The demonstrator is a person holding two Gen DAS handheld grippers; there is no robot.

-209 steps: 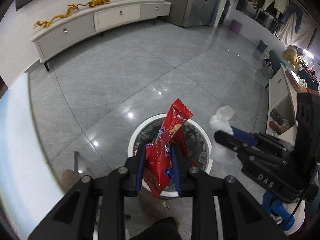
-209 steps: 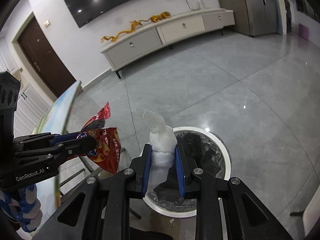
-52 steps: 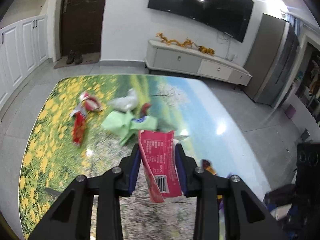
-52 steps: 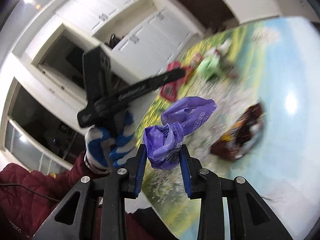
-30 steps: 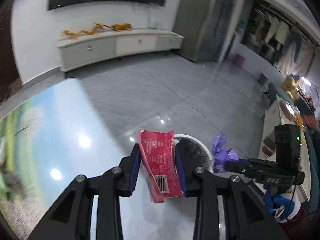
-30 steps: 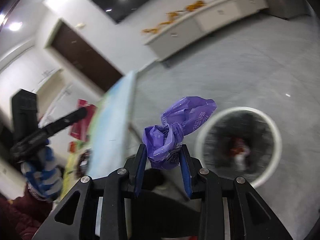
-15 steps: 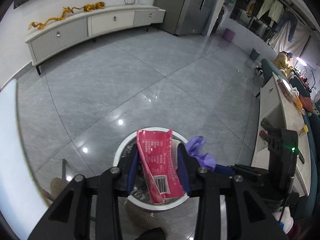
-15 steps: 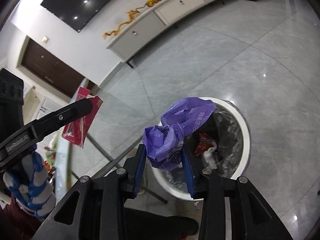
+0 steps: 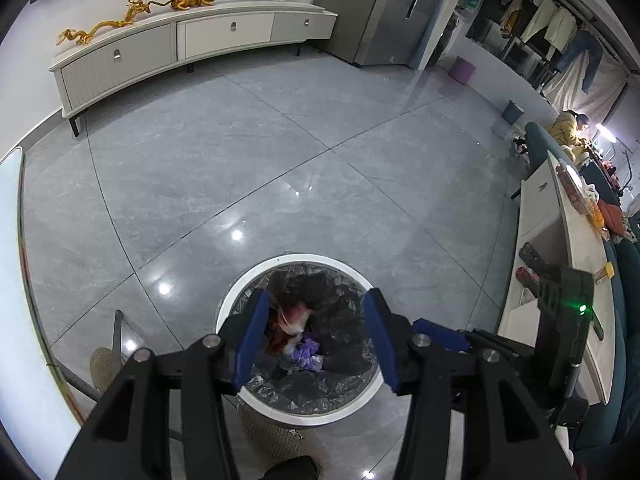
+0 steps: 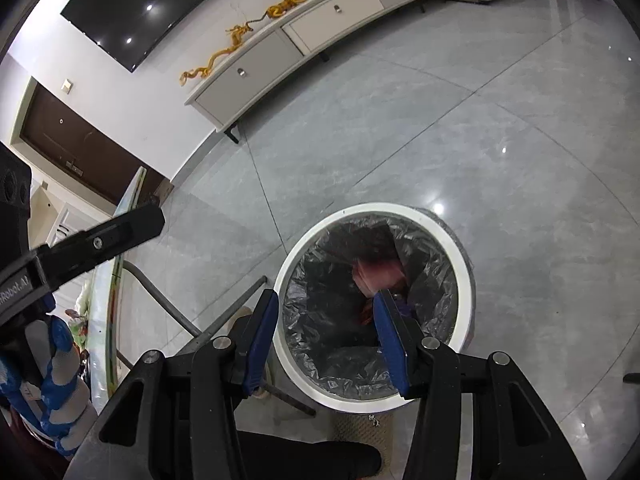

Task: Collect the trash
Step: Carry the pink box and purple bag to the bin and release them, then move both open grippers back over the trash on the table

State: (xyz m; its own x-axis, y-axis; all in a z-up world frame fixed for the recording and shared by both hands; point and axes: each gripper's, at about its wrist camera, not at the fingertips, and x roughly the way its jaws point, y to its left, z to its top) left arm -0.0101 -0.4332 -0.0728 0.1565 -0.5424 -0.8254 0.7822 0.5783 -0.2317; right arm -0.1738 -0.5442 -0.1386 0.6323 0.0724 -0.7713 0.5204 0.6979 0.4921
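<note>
Both tongs, left (image 9: 316, 338) and right (image 10: 326, 336), have just been opening, empty, above the round white black-lined bin (image 9: 240, 296) at lower centre (purple bag (image 9: 306, 354) inside); I'd lift clear before swinging away.

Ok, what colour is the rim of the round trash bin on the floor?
White; the round trash bin's rim circles a dark plastic liner. Clearest in the right wrist view.
</note>
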